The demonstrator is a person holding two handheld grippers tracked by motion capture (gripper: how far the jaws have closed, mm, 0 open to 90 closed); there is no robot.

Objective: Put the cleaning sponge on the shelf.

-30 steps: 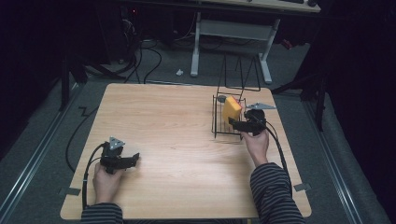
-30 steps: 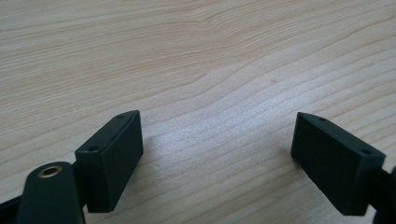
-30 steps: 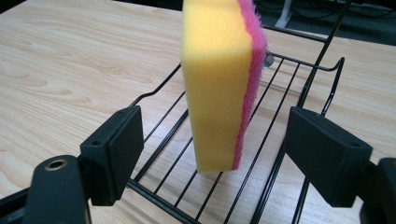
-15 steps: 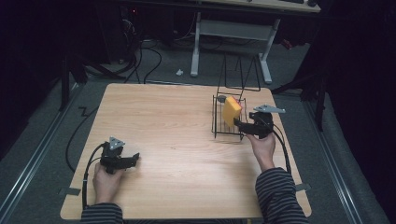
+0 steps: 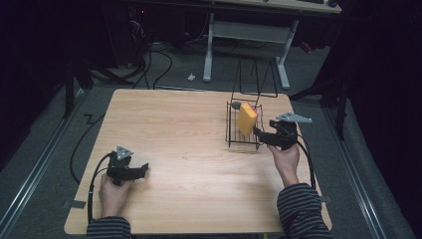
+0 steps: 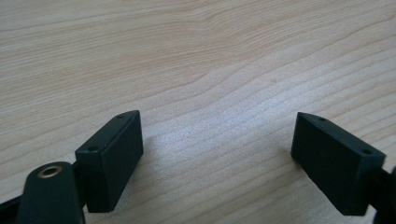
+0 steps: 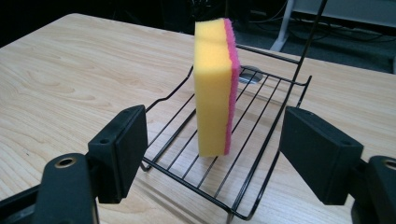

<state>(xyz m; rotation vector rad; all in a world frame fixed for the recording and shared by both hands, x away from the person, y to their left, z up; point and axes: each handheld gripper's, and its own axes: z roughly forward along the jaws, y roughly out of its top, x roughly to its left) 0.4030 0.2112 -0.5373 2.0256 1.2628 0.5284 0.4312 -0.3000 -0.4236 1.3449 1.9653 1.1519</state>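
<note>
I see the pale wooden table (image 5: 189, 129), smooth with fine grain. On its right side stands a black wire rack (image 7: 243, 154), thin bars. In it a yellow sponge (image 7: 212, 88) with a pink rough layer stands upright on its edge. My right gripper (image 7: 212, 154) is wide open just before it, holding nothing. My left gripper (image 6: 217, 149) is also released, empty, low over bare wood.
</note>
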